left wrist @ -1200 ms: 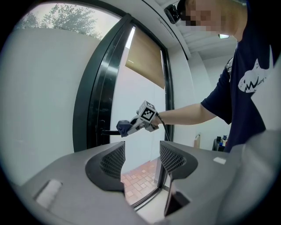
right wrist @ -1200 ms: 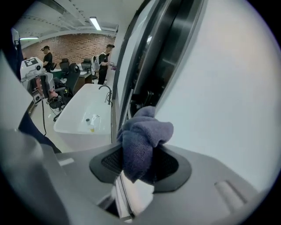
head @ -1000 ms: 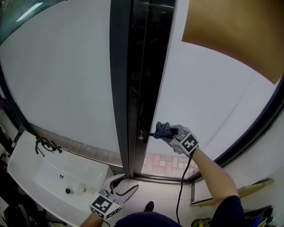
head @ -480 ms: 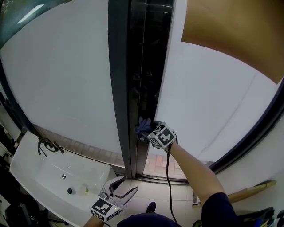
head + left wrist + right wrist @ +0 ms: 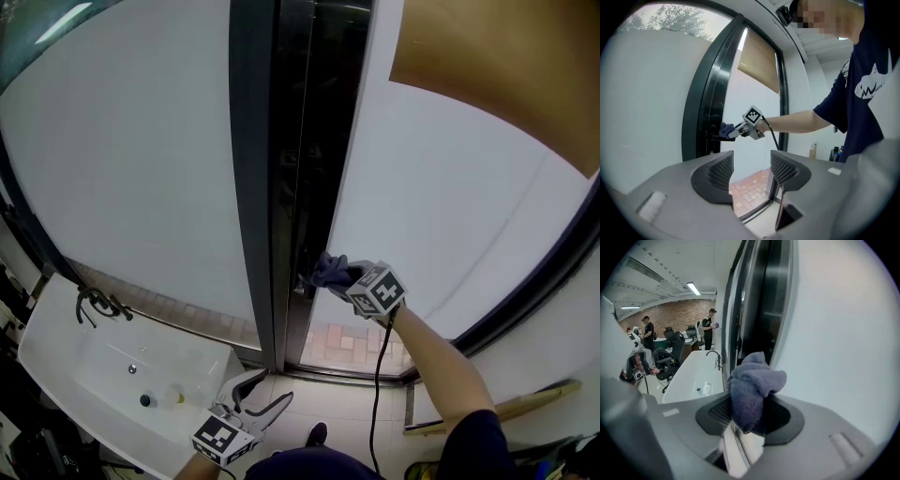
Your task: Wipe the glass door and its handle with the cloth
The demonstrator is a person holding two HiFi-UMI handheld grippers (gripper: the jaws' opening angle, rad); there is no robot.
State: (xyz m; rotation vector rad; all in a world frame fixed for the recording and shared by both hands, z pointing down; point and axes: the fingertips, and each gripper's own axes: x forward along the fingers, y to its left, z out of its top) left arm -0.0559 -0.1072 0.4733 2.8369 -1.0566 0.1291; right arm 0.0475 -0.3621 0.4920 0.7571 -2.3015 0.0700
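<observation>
The frosted glass door (image 5: 441, 206) stands at the right of a dark frame (image 5: 253, 187). Its dark handle (image 5: 305, 279) sticks out at the door's left edge. My right gripper (image 5: 337, 275) is shut on a blue-grey cloth (image 5: 330, 270), which is bunched against the handle. The right gripper view shows the cloth (image 5: 752, 390) squeezed between the jaws beside the door edge (image 5: 780, 301). From the left gripper view, the cloth (image 5: 725, 130) rests on the handle (image 5: 715, 138). My left gripper (image 5: 258, 396) hangs low and open, far below, holding nothing.
A white basin (image 5: 94, 375) with a dark tap (image 5: 94, 305) sits at the lower left. Brick paving (image 5: 342, 342) shows through the glass bottom. A wooden strip (image 5: 525, 398) leans at the lower right. An office with people and chairs (image 5: 670, 343) lies behind.
My right gripper with the cloth swept left onto the handle half a second ago, then came back a little to the right. The left gripper has hardly moved.
</observation>
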